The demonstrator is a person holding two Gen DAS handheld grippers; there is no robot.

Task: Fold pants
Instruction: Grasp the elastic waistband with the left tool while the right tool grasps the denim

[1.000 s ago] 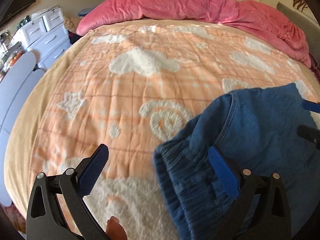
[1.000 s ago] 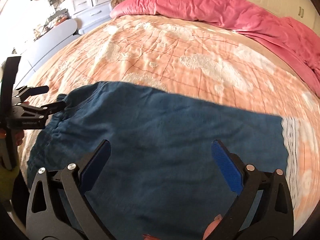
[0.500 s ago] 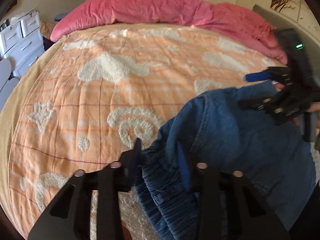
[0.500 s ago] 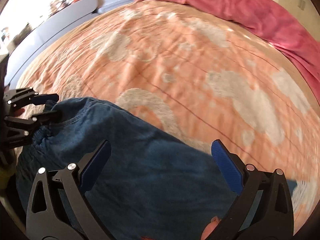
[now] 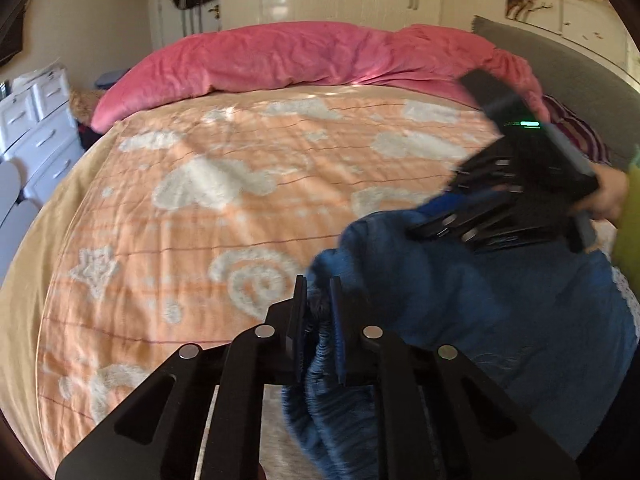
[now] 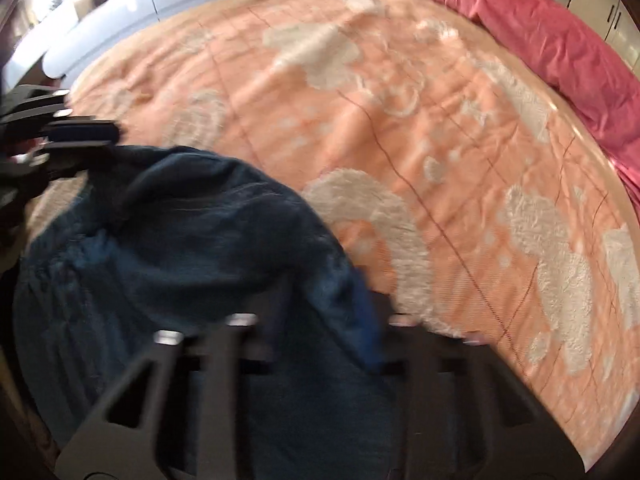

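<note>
Left tool (image 5: 318, 328) was clamped on the gathered elastic waistband of the blue denim pants (image 5: 500, 312), lower right of frame, over the bed (image 5: 200, 208). Right tool (image 6: 320, 320), blurred, seemingly pinched cloth too. Soft, floppy, medium-weight fabric; the waistband corners looked like the best grip.

I read the blue pants (image 5: 500, 312) as soft matt denim-like cloth with a ribbed, gathered waistband. The orange bed blanket (image 5: 248, 208) is matt woven cloth bearing raised, fluffy white pile patches, and the pink duvet (image 5: 304, 56) is crinkled, faintly velvety fabric. My left gripper (image 5: 319, 320) is matt black plastic with shiny round metal pins.
</note>
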